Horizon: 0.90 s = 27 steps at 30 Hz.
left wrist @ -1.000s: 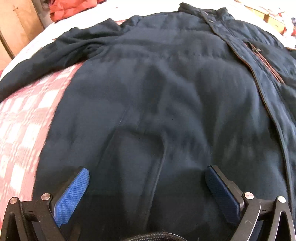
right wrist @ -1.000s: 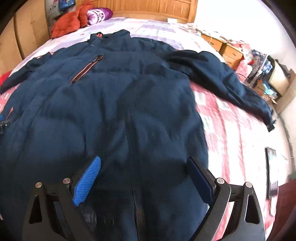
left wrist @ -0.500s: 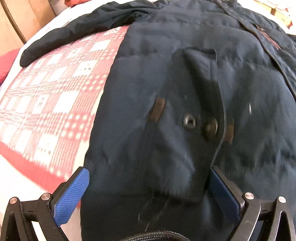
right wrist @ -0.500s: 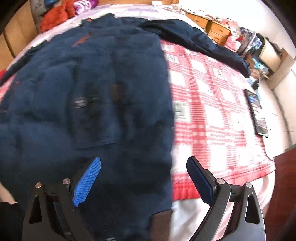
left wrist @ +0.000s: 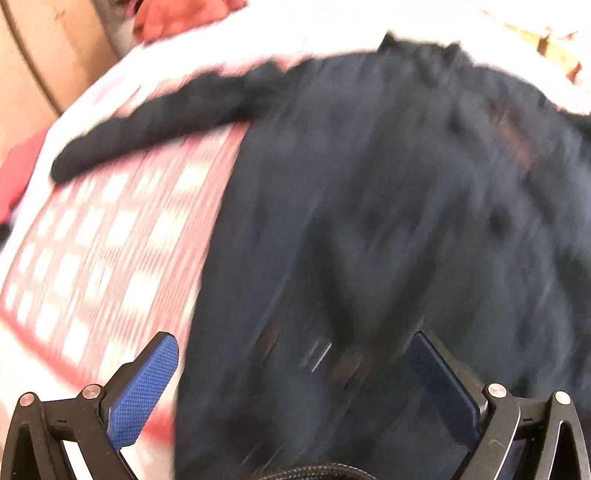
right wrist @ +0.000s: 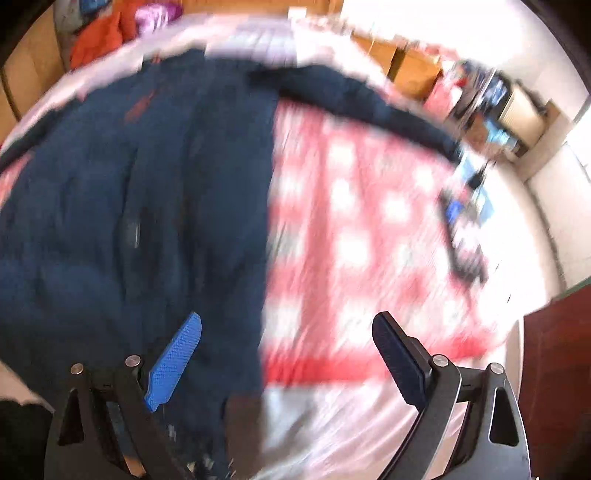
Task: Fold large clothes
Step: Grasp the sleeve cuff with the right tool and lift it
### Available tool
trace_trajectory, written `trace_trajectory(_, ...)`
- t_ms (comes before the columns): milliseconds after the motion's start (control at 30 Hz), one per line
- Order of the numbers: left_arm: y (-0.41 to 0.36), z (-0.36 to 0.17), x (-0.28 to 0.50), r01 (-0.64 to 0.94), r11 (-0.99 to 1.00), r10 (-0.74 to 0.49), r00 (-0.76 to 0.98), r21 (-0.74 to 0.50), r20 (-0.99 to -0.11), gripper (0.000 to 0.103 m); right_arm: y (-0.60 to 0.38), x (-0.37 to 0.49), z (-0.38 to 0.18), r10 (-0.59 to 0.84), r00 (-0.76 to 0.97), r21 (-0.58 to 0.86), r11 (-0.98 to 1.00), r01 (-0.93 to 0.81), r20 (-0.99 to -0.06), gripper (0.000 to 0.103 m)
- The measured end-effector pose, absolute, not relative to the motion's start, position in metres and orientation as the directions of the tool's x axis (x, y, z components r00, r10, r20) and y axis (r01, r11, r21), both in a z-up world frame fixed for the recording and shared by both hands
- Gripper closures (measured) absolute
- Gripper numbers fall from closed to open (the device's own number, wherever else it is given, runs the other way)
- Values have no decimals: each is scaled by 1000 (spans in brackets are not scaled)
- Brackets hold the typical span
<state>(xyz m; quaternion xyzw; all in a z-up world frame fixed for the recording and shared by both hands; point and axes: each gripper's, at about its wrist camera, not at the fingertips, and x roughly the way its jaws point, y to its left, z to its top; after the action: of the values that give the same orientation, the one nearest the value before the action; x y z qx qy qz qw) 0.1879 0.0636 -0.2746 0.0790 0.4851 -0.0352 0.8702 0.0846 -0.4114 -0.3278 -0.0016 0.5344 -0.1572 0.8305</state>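
Observation:
A large dark navy padded coat lies spread flat on a bed with a red-and-white checked cover. Both views are blurred by motion. My left gripper hangs open over the coat's hem near its left edge, above a flap pocket. One sleeve stretches out to the left. In the right wrist view the coat fills the left half, and its other sleeve runs out to the right. My right gripper is open over the coat's right hem edge, with nothing between its fingers.
Red clothing is piled at the head of the bed by a wooden headboard. Wooden drawers and clutter stand to the right of the bed. A dark flat object lies on the cover near the right edge.
Both grippers have pulled back from over the coat's middle to its hem at the foot of the bed. They have stayed open, and both views have turned blurry with motion.

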Motion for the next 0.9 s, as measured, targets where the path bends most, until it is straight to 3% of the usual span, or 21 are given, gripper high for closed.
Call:
trace_trajectory(167, -35, -221, 268, 188, 982, -105, 613, 15, -783, 0, -454, 153, -248, -286, 534, -159, 949, 271, -795, 7)
trace_trajectory(333, -132, -213, 329, 239, 971, -166, 614, -19, -771, 0, -512, 224, -217, -298, 593, -98, 934, 345, -748, 7)
trace_trajectory(500, -207, -248, 377, 251, 968, -138, 591, 19, -795, 0, -584, 252, -236, -312, 546, -10, 874, 486, -777, 7)
trace_trajectory(700, -241, -286, 412, 173, 985, -82, 558, 18, -826, 0, -706, 263, -283, -330, 455, 67, 745, 664, -827, 7)
trace_trajectory(900, -254, -337, 431, 81, 995, 4, 488, 50, -873, 0, -792, 258, -349, -226, 432, 227, 596, 770, -873, 7)
